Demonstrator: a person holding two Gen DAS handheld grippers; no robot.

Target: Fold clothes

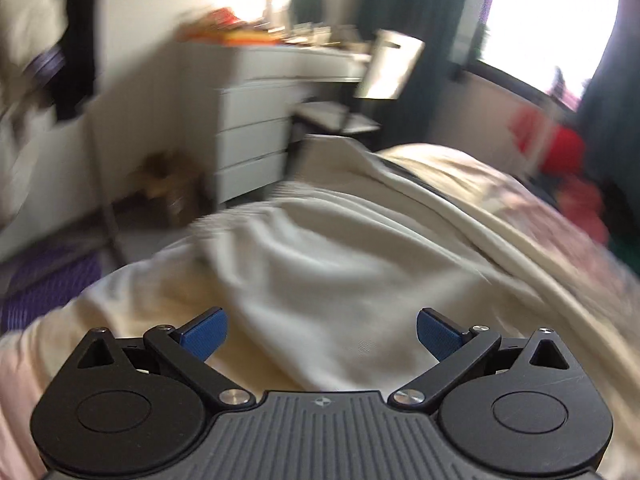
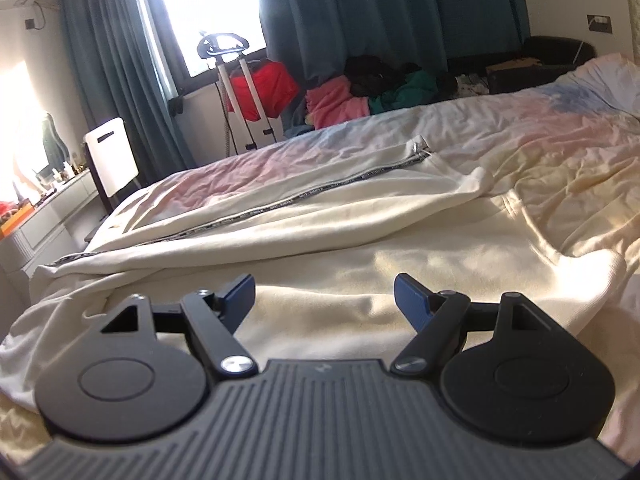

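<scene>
A cream zip-up garment [image 2: 304, 216] lies spread over the bed, its dark zipper tape [image 2: 304, 190] running from the left edge up toward the middle. My right gripper [image 2: 324, 300] hovers low over the near cream cloth, jaws wide apart, nothing between the blue pads [image 2: 412, 300]. The left wrist view is blurred by motion. There the same cream garment [image 1: 320, 256] hangs in folds over the bed's edge, and my left gripper [image 1: 322, 336] stands open above it with empty blue pads [image 1: 204, 336].
The bed [image 2: 540, 136] carries a pastel crumpled sheet. Beyond it are a pile of coloured clothes [image 2: 360, 88], a garment steamer stand [image 2: 240, 92], teal curtains and a window. A white drawer unit [image 1: 256, 136], a white chair [image 1: 384, 76] and a purple floor mat [image 1: 44, 288] sit left of the bed.
</scene>
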